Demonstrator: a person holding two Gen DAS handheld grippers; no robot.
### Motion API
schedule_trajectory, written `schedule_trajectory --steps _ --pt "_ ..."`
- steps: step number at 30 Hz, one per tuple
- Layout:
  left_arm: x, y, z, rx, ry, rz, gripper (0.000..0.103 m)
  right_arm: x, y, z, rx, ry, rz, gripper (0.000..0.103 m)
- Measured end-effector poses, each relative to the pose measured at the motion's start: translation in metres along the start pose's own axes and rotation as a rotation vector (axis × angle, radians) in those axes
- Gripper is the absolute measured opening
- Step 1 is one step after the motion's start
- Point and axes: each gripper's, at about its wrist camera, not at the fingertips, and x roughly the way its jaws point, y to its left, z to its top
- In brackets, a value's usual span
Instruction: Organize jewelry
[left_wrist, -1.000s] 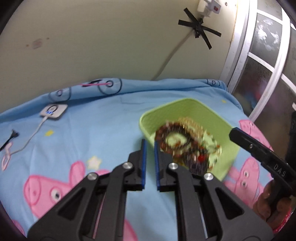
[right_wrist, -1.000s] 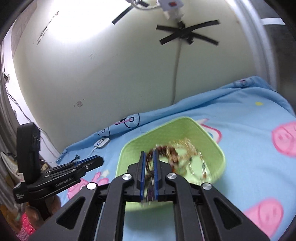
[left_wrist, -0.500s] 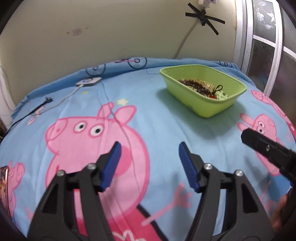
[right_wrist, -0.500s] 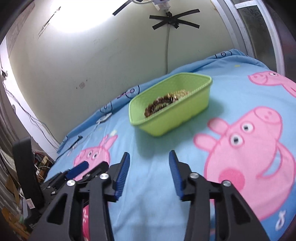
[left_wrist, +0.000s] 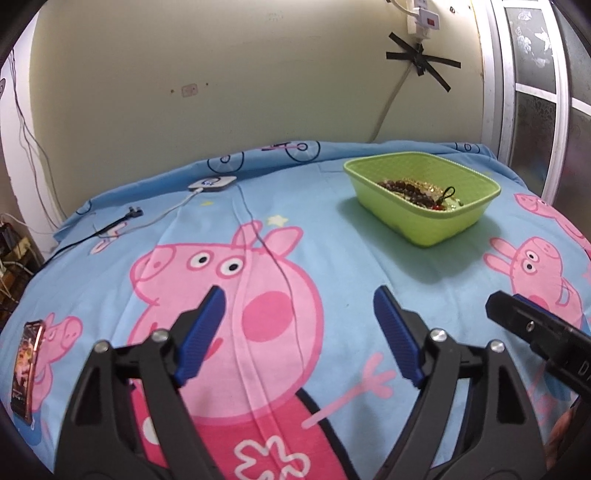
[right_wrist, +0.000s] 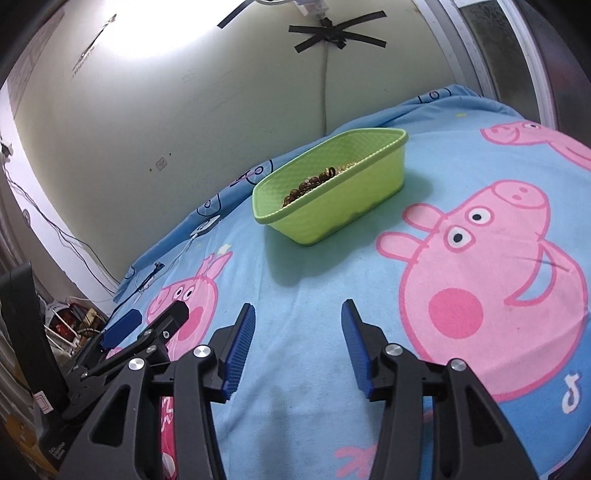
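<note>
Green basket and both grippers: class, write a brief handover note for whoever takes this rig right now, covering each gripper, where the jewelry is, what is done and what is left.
Left gripper: open, jaws just been opening, nothing between them, over the cartoon-pig bedsheet.
Right gripper: open, jaws also just opened further, empty.
Jewelry: brown bead bracelets and gold chains lie piled in the green basket, which stands on the sheet ahead of both grippers.
Done: all jewelry in view is in the basket.
Left: no loose pieces in view on the sheet; a phone and a charger lie to the left, not part of the job.
</note>
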Motion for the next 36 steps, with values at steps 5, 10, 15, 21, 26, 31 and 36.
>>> schedule_trajectory --steps 5,10,15,21,26,31,36 --pt "0.009 -0.002 0.000 0.018 0.042 -0.005 0.079 0.003 -0.002 0.002 0.009 0.018 0.009 0.032" --pt "0.021 -0.003 -0.001 0.018 0.102 -0.012 0.079 0.004 -0.001 0.002 -0.007 0.023 0.029 0.034" --pt "0.024 -0.007 -0.003 0.026 0.123 -0.003 0.079 0.006 -0.001 0.003 -0.001 0.032 0.042 0.037" --pt "0.031 0.000 -0.004 -0.007 0.163 -0.009 0.079 0.009 -0.008 0.004 0.048 0.054 0.059 0.041" --pt "0.034 0.004 -0.005 -0.025 0.179 -0.023 0.079 0.009 -0.013 0.005 0.078 0.059 0.065 0.049" --pt "0.032 0.010 -0.006 -0.060 0.178 -0.030 0.081 0.009 -0.011 0.005 0.072 0.058 0.021 0.056" --pt "0.017 0.012 -0.007 -0.075 0.129 -0.062 0.097 0.008 -0.007 0.004 0.051 0.066 0.046 0.069"
